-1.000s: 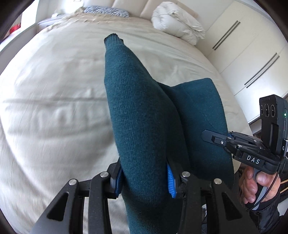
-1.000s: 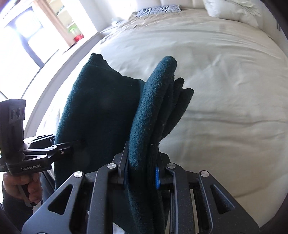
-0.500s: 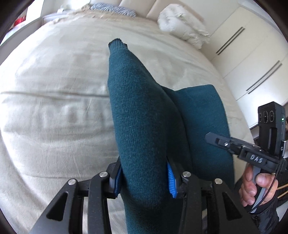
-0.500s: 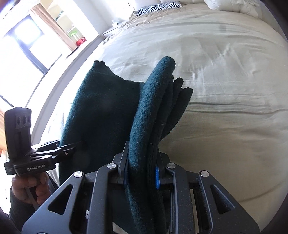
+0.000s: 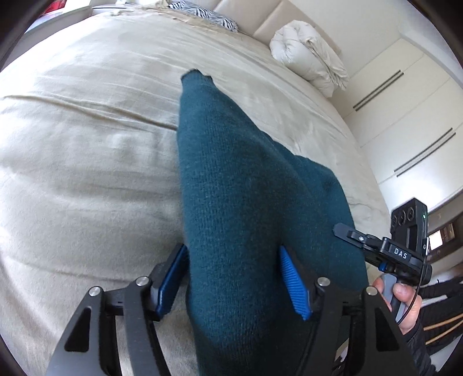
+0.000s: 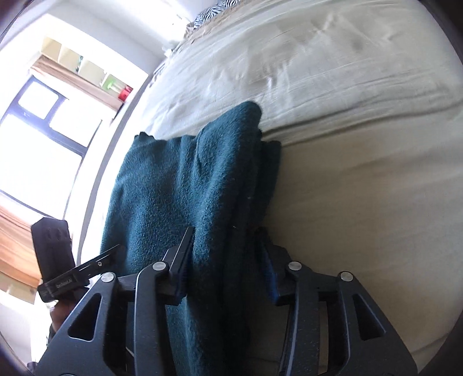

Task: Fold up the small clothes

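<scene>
A dark teal knitted garment (image 5: 237,202) lies folded over the near part of the cream bed (image 5: 86,173). My left gripper (image 5: 234,277) has its jaws spread wide, and the cloth runs loosely between the blue pads (image 5: 292,286). My right gripper (image 6: 228,269) is also spread, with a thick fold of the same garment (image 6: 188,188) between its fingers. The right gripper shows at the right edge of the left wrist view (image 5: 390,251), the left gripper at the left edge of the right wrist view (image 6: 72,277).
A rolled white duvet (image 5: 306,60) and a zebra-print pillow (image 5: 202,11) lie at the head of the bed. White wardrobe doors (image 5: 411,121) stand on the right. A bright window (image 6: 43,144) is on the left side.
Both grippers have opened their jaws; earlier they pinched the garment tightly. The garment has sunk onto the bed and flattened. The right wrist view has rolled sideways.
</scene>
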Tool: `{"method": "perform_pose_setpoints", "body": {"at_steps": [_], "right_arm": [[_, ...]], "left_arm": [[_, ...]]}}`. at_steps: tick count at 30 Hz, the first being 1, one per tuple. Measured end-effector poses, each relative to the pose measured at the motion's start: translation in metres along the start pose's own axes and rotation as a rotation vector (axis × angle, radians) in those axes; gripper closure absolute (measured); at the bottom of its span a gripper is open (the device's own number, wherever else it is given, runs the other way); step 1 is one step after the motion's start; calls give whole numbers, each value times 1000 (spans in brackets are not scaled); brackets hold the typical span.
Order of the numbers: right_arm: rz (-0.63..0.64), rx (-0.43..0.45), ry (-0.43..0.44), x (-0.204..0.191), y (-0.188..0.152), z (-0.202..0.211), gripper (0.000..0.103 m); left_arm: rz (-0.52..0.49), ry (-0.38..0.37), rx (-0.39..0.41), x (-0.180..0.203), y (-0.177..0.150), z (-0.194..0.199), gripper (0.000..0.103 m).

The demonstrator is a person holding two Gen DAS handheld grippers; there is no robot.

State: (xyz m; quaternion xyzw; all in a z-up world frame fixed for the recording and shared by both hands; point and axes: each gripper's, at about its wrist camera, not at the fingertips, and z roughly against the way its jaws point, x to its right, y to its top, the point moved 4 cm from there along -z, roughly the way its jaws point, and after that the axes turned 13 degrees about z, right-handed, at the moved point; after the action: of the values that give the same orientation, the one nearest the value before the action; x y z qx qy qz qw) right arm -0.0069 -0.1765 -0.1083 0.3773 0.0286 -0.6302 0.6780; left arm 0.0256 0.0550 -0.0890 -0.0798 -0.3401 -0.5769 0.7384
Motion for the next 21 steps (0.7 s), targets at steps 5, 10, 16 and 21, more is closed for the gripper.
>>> {"method": "perform_pose_setpoints", "body": {"at_steps": [5,10,16,21], "right_arm": [[-27,59,-79,10,1,37,62],[-16,175,111,-21,5,84,60],[25,110,268,-49,-13,58,60],[-64,38,245,-21,-46,25,65]], "left_arm": [[-47,75,113,5,0,32,36],[-102,64,249,23,-9,66,24],[-238,89,231,50,-33,40,16],[-303,163,269,53,-48,33,13]]}}
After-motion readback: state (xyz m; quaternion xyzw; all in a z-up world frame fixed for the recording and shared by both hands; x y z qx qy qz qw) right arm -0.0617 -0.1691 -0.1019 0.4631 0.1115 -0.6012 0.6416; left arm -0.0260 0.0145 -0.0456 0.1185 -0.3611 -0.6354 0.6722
